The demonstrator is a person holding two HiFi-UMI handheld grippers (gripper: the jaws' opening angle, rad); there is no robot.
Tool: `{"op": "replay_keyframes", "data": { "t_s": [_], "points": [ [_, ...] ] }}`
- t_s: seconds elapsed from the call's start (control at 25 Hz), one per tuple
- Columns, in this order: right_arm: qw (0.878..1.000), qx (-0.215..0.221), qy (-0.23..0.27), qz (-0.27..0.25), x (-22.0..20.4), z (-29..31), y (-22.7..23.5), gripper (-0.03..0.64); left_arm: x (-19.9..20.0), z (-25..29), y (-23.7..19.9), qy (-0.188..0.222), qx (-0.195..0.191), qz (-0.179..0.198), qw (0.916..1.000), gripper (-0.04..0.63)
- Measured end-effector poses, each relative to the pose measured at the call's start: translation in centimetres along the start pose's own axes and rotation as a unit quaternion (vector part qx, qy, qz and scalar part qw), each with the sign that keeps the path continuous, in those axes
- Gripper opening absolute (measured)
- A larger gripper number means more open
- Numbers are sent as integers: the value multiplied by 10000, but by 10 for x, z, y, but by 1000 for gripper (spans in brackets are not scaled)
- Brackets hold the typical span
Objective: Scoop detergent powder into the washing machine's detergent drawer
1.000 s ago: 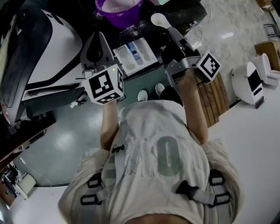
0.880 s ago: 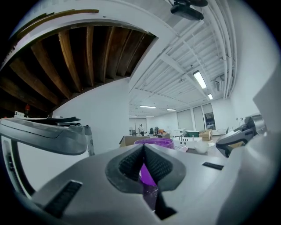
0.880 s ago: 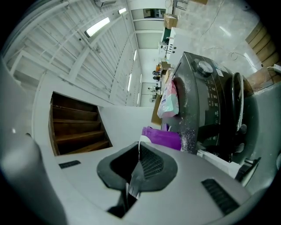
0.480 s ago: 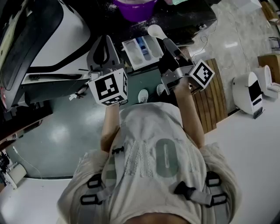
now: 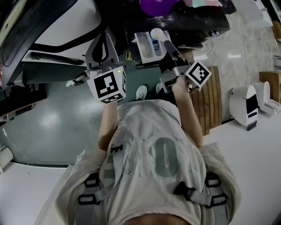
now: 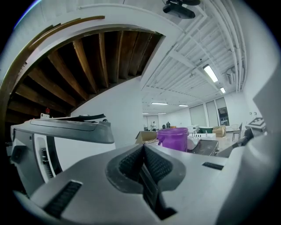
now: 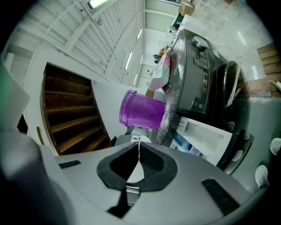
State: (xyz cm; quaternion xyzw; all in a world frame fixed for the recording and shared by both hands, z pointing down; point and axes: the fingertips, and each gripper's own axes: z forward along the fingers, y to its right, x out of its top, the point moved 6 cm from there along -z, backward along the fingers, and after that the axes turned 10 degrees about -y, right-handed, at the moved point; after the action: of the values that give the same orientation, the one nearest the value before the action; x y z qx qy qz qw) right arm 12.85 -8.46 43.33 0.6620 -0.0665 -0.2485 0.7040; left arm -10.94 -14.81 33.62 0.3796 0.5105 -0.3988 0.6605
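Note:
The detergent drawer (image 5: 148,44) stands pulled out of the dark washing machine (image 5: 193,19), with white and blue compartments. A purple tub (image 5: 158,5) sits on the machine's top, with powder spilled around it. My right gripper (image 5: 169,44) is shut on the handle of a white spoon (image 5: 158,34), whose bowl hovers at the drawer's right edge. In the right gripper view the spoon (image 7: 134,169) shows between the jaws of that gripper (image 7: 138,145), with the tub (image 7: 141,110) and the drawer (image 7: 204,136) beyond. My left gripper (image 5: 103,44) (image 6: 143,147) is shut and empty, left of the drawer.
A big white and black appliance (image 5: 57,26) fills the upper left. A wooden slatted platform (image 5: 210,101) lies right of the machine, and a small white device (image 5: 248,105) stands further right. The person's shoes (image 5: 141,92) are on the green floor.
The right gripper has carried the spoon from near the purple tub down to the drawer's edge. The head view has shifted, so the machine sits higher in frame. The left gripper stays shut.

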Motion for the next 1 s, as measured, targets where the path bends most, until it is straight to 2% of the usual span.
{"op": "replay_keyframes", "data": {
  "t_s": [0.32, 0.52, 0.76, 1.0],
  "points": [
    [9965, -419, -404, -597, -19, 17, 12, 11, -18, -7, -17, -158, 192, -112, 9996, 21],
    [9845, -828, -671, -1396, -27, 21, 13, 11, -25, -11, -19, -224, 204, -114, 9995, 20],
    [9534, -1331, -1055, -2493, -33, 24, 10, 11, -29, -13, -22, -282, 249, -128, 9992, 20],
    [9043, -1765, -1446, -3609, -37, 26, 10, 11, -38, -16, -19, -371, 266, -172, 9988, 20]
  ]
}}
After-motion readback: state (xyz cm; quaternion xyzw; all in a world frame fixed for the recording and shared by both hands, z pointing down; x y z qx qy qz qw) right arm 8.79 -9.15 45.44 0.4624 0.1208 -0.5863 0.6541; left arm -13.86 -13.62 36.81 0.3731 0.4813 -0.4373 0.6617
